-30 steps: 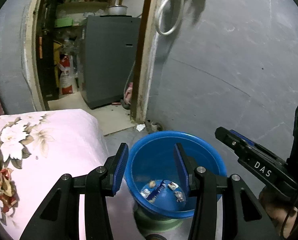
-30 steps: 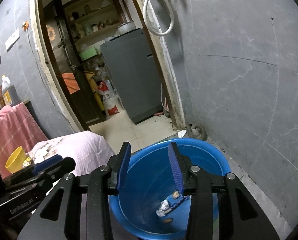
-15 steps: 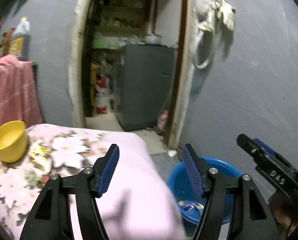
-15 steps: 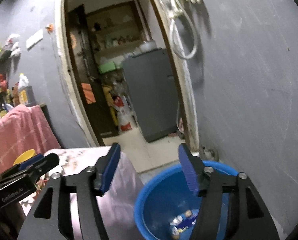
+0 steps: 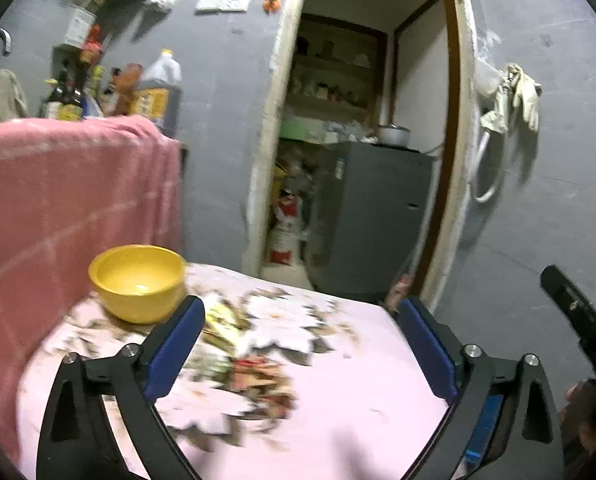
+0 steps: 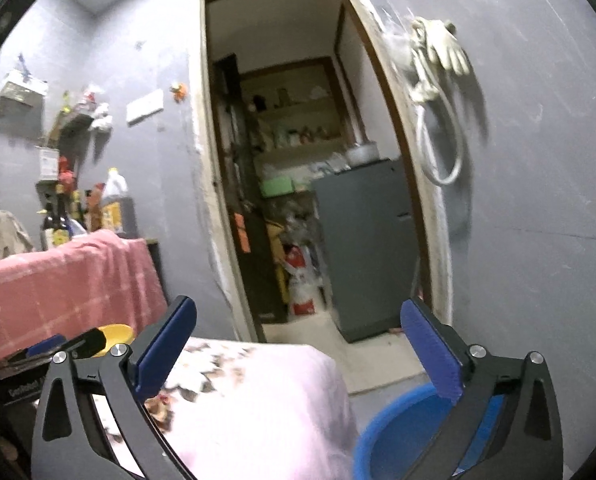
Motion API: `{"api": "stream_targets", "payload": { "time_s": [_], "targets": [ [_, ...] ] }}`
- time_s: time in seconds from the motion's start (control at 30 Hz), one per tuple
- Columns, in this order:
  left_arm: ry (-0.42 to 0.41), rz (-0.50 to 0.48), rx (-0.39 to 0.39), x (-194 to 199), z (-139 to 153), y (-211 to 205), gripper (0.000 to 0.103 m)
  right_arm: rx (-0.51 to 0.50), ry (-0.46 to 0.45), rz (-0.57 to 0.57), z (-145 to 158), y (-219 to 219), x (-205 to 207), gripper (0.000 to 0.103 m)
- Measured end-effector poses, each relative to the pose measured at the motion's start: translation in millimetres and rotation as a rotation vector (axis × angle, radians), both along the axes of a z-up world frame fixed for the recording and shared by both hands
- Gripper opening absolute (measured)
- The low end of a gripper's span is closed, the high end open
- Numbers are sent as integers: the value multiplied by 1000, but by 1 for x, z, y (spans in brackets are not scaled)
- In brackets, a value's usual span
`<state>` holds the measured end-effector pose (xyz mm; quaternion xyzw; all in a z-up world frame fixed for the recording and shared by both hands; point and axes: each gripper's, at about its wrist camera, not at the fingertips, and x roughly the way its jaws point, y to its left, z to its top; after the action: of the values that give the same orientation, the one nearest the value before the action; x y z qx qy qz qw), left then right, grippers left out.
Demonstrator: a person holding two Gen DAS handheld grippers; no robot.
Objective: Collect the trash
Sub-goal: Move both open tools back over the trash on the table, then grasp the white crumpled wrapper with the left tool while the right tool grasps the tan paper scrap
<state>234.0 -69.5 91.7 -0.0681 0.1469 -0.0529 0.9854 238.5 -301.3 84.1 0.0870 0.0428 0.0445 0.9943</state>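
- Now the left gripper (image 5: 301, 344) stands spread wide with nothing between its blue pads (image 5: 174, 350), poised above a pink floral cloth (image 5: 337, 412) that covers a raised surface.
- Between and just beyond its pads lie crumpled wrappers (image 5: 222, 330), yellowish and blurred, resting on the cloth; a reddish scrap (image 5: 254, 372) lies a little nearer the camera, though whether it is litter or part of the print cannot be told.
- Left of the wrappers, a yellow bowl (image 5: 138, 280) sits upright on the cloth, just beside the left pad's tip.
- At the right edge of that view the other tool's black finger (image 5: 577, 320) juts in.
- Likewise the right gripper (image 6: 298, 350) is spread wide and holds nothing, hovering over the near end of the same cloth (image 6: 250, 404).
- Below its right finger sits a blue basin (image 6: 397, 436) on the floor, just beside the covered surface; its contents are hidden.
- Farther off, a pink towel (image 5: 70, 200) hangs at left, bottles (image 5: 158, 92) stand behind it, and a doorway shows a grey fridge (image 5: 369, 216).
- A pale glove (image 6: 441, 52) and hose loop hang on the wall.
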Motion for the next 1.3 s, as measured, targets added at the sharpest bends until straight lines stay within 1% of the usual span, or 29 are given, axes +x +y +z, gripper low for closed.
{"api": "stream_targets", "payload": {
  "time_s": [0.1,0.23,0.3,0.47,0.6,0.73,0.83,0.97,1.1,1.3],
  "targets": [
    [-24,33,0,-6,1,15,99,-15,-58,33,3,17,-5,103],
    [-46,88,3,-20,2,42,100,-64,-150,70,6,45,-12,103],
    [-53,112,9,-24,1,54,101,-73,-172,92,6,53,-15,103],
    [-58,154,32,-32,-5,78,101,-101,-172,173,2,80,-9,103],
    [-45,152,50,-31,-11,94,101,-136,-143,214,-6,98,-5,103],
    [-26,148,77,-27,-20,105,101,-193,-76,245,-15,119,5,103],
    [-6,149,92,-23,-28,113,101,-238,-3,260,-23,131,17,103],
    [22,149,94,-16,-37,121,101,-268,52,265,-33,142,29,103],
    [73,136,88,-2,-43,126,101,-284,112,273,-39,148,40,103],
    [180,87,101,22,-52,126,101,-305,306,321,-54,156,65,103]
  ]
}}
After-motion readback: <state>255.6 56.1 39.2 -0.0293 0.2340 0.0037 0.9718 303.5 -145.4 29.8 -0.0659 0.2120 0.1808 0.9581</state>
